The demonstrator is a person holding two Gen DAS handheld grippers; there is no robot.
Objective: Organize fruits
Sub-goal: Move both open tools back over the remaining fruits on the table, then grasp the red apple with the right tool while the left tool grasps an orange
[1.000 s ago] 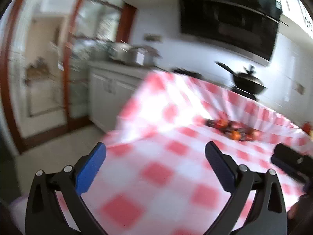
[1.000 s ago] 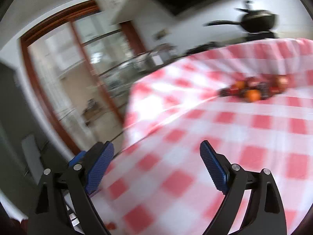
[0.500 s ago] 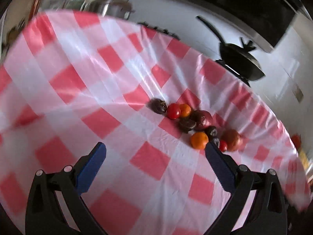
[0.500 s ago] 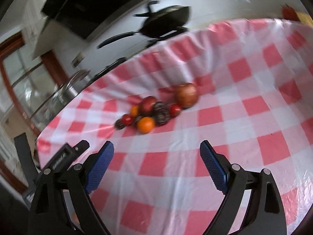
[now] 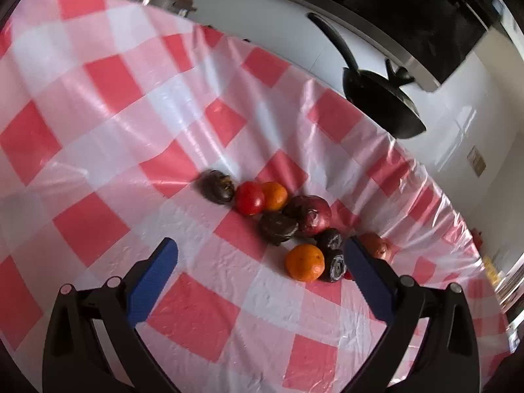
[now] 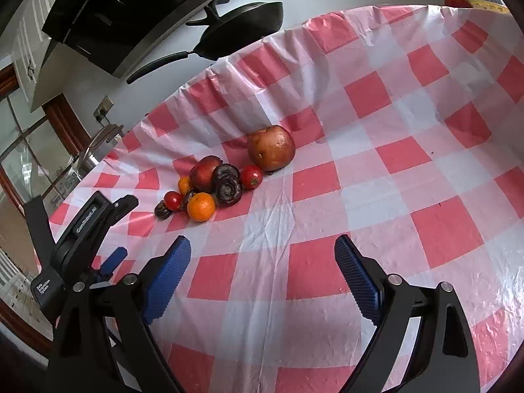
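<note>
A cluster of fruit lies on a red-and-white checked tablecloth (image 5: 196, 314). It holds an orange (image 5: 304, 262) (image 6: 201, 207), a second orange (image 5: 275, 195), a red tomato (image 5: 250, 197) (image 6: 251, 176), several dark mangosteens (image 5: 278, 227) (image 6: 228, 184), a dark red fruit (image 5: 311, 214) and a large brown pomegranate (image 6: 271, 147) (image 5: 376, 245). My left gripper (image 5: 260, 258) is open and empty, just short of the cluster. My right gripper (image 6: 262, 258) is open and empty, farther back from the fruit. The left gripper also shows at the left of the right wrist view (image 6: 108, 258).
A black frying pan (image 6: 242, 31) (image 5: 380, 104) stands on the stove behind the table, under a black range hood (image 6: 131, 9). A metal pot lid (image 6: 101, 140) sits on the counter at left. The tablecloth's far edge folds down.
Both grippers have swung from facing the doorway and table edge to facing the fruit cluster and have come closer to it. Both stay open.
</note>
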